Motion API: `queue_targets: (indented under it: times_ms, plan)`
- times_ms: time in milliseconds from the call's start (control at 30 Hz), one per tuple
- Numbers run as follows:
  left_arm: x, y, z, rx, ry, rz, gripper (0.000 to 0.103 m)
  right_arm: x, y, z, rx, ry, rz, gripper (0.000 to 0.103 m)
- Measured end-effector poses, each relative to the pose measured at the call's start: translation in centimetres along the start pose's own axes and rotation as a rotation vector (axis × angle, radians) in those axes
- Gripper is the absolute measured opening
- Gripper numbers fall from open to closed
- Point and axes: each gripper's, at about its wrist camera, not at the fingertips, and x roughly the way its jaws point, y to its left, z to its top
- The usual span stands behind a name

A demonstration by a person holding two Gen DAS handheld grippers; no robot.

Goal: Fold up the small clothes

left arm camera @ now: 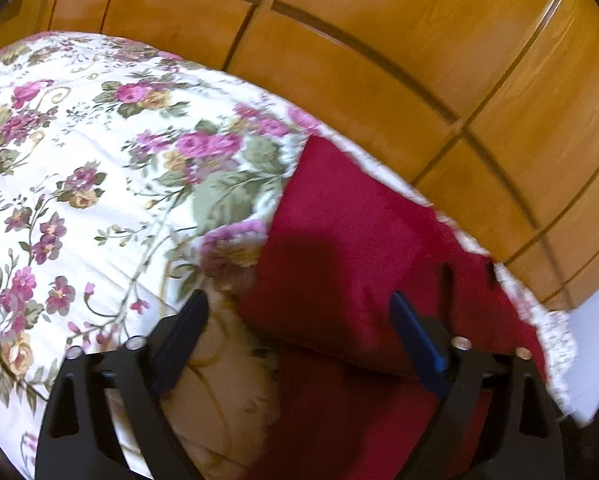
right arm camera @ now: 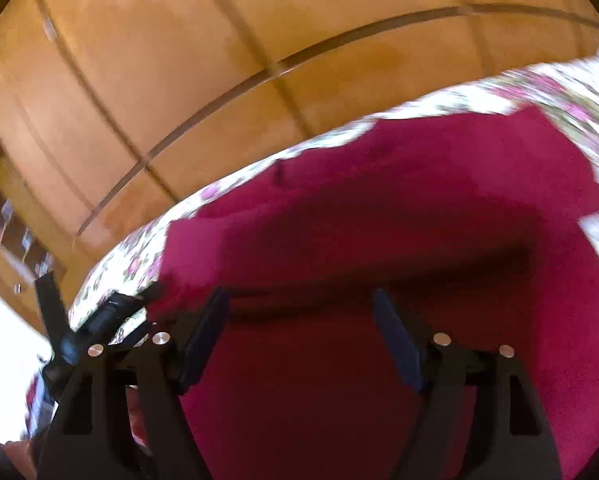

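Both my left gripper [left arm camera: 299,316] and right gripper [right arm camera: 299,312] hover jaws apart over the crimson garment [right arm camera: 379,208] on the floral bedspread [left arm camera: 79,140], ready to pinch its fold.

A deep red garment [left arm camera: 351,216] lies on a white bedspread [left arm camera: 79,184] patterned with pink roses.

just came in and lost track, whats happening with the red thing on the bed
A person is folding a red garment on a floral bedspread, with a handheld gripper in each hand. The left gripper stands open over the garment's edge, where it meets the bedspread. The right gripper is open too, low over the red cloth, with nothing pinched between its fingers. The garment already looks folded at least once, with a layered edge showing. Wooden wardrobe doors stand behind.
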Motion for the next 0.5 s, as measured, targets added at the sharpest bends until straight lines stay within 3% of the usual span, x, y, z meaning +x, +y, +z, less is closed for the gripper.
queue_targets:
  times_ms: [167, 267, 333, 433, 500]
  plan:
    - [-1.3, -3.9, 0.5, 0.046, 0.045, -0.108, 0.078, -3.5, -6.5, 0.9, 0.197, -0.069, -0.038, 0.062]
    - [-0.8, -6.0, 1.1, 0.07, 0.053, -0.101, 0.07, -4.3, -9.8, 1.9, 0.327, -0.113, -0.021, 0.06]
    - [-1.7, -7.3, 1.3, 0.116, -0.004, -0.09, 0.063, -4.6, -11.9, 2.4, 0.415, -0.134, 0.014, 0.06]
    - [-4.2, -8.3, 0.7, 0.191, -0.141, -0.015, 0.063, -5.0, -14.4, 3.2, 0.529, -0.16, 0.061, 0.06]
    - [-4.6, -7.1, 0.4, 0.159, -0.152, 0.045, 0.063, -5.1, -15.3, 3.5, 0.544, -0.168, 0.072, 0.06]
